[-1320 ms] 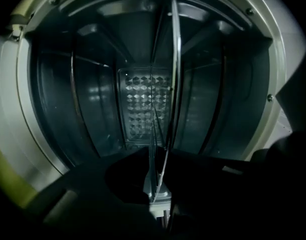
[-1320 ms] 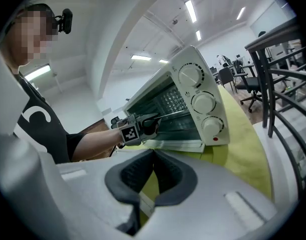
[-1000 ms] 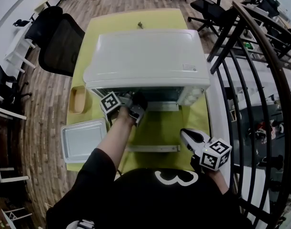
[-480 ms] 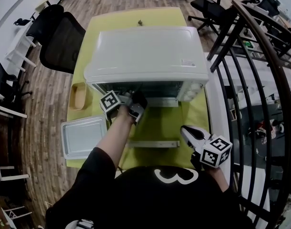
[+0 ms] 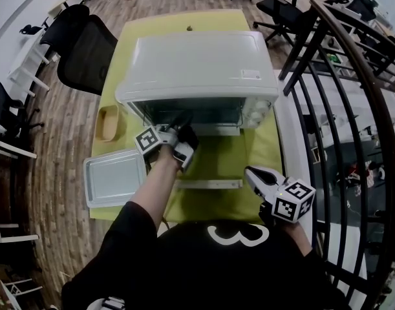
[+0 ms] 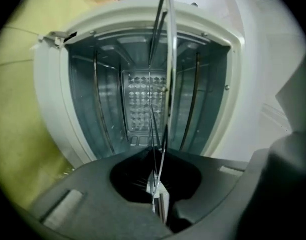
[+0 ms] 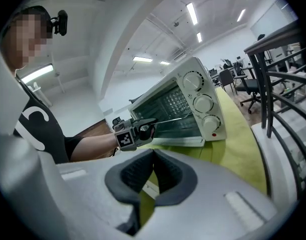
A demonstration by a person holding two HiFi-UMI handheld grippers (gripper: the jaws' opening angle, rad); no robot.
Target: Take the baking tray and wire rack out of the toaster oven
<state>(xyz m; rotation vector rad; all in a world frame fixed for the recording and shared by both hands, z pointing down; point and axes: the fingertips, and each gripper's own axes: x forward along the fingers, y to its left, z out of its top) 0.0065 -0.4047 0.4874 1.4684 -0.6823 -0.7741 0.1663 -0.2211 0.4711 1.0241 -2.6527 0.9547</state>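
Oven (image 5: 197, 63): white, standing on the yellow-green surface (image 5: 265, 154), its mouth facing the person.
Door (image 5: 213, 166): folded down flat in front of the mouth; the surface shows through its glass.
Knobs (image 7: 203, 103): three in a column on the panel beside the mouth.
Rack (image 7: 173, 120): front edge just outside the mouth, the rest reaching back into the cavity. It sits level and is pinched at its front wire.
Left gripper (image 5: 182, 121): at the oven mouth, pointing level into it. Its jaws are closed on the rack's front wire, which the left gripper view shows running straight out from between them.
Tray (image 5: 113, 178): out of the oven. It lies flat at the near left corner of the surface, well apart from the rack, and part of it overhangs the edge.
Right gripper (image 5: 251, 173): held above the near right part of the surface, beside the door and touching nothing. Its jaws are closed together with nothing between them, and it is tipped slightly down.
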